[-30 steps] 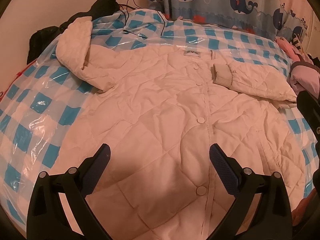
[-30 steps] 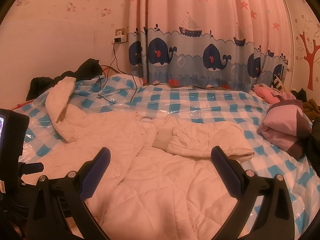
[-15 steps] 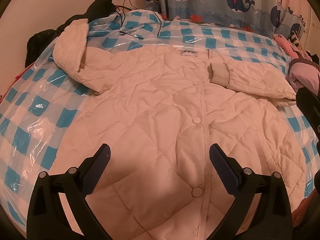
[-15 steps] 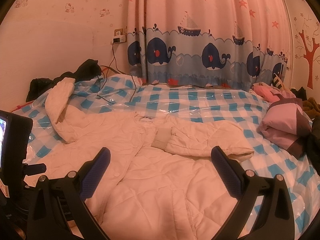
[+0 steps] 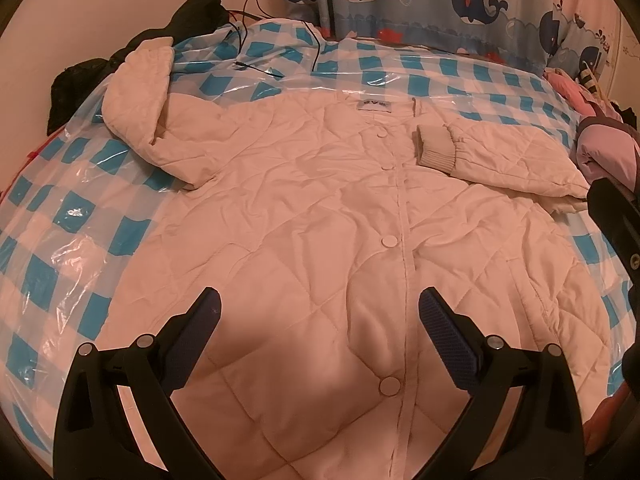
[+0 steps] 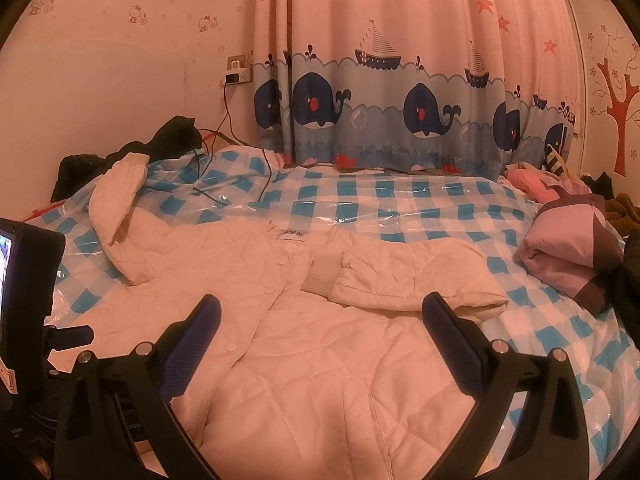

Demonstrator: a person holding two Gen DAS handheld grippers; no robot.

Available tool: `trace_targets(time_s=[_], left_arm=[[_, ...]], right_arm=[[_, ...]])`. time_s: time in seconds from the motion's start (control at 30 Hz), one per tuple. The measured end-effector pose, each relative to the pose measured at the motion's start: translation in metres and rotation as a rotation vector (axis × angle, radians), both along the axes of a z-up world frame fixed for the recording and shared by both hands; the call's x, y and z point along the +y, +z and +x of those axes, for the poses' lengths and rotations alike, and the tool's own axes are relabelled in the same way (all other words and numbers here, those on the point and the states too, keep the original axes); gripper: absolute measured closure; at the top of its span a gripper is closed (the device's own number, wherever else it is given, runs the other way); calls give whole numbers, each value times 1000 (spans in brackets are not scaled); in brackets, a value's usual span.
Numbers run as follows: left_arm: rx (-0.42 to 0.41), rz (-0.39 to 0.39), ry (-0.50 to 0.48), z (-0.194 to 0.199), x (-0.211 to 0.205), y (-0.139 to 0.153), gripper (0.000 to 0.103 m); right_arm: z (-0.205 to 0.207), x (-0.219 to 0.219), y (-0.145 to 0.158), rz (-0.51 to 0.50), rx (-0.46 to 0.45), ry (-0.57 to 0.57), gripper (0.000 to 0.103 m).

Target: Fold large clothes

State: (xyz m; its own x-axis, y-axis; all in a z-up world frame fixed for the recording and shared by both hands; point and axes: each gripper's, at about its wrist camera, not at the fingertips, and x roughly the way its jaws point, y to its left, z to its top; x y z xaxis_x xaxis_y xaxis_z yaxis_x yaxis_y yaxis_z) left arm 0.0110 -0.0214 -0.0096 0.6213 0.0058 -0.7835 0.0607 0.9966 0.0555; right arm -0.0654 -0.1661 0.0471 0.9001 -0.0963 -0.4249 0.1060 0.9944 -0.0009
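A bed (image 5: 60, 248) under a blue-checked plastic sheet (image 6: 400, 200) is filling a room with a whale-print curtain (image 6: 400, 112) and a wall socket (image 6: 237, 72). The white quilted jacket (image 5: 320, 240) is lying buttoned and face up on the sheet, its right sleeve (image 5: 500, 160) folded across the chest, the other sleeve (image 5: 148, 100) sticking up toward the headboard.

Since a second ago the left tool (image 5: 318, 332) has been easing back, so more of the hem is showing. Both the left and the right tool (image 6: 320, 340) are hanging released above the jacket, gripping nothing.

Black clothes (image 6: 172, 136) and cables (image 5: 280, 52) are lying past the raised sleeve; a folded purple garment (image 6: 572, 252) is resting beside the jacket.
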Motion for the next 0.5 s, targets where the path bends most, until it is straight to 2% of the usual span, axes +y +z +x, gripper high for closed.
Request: trace_targets(time_s=[0.5], left_arm=[[1, 0, 0, 0, 0, 0, 8]], right_arm=[[0, -1, 1, 2, 2, 0, 6]])
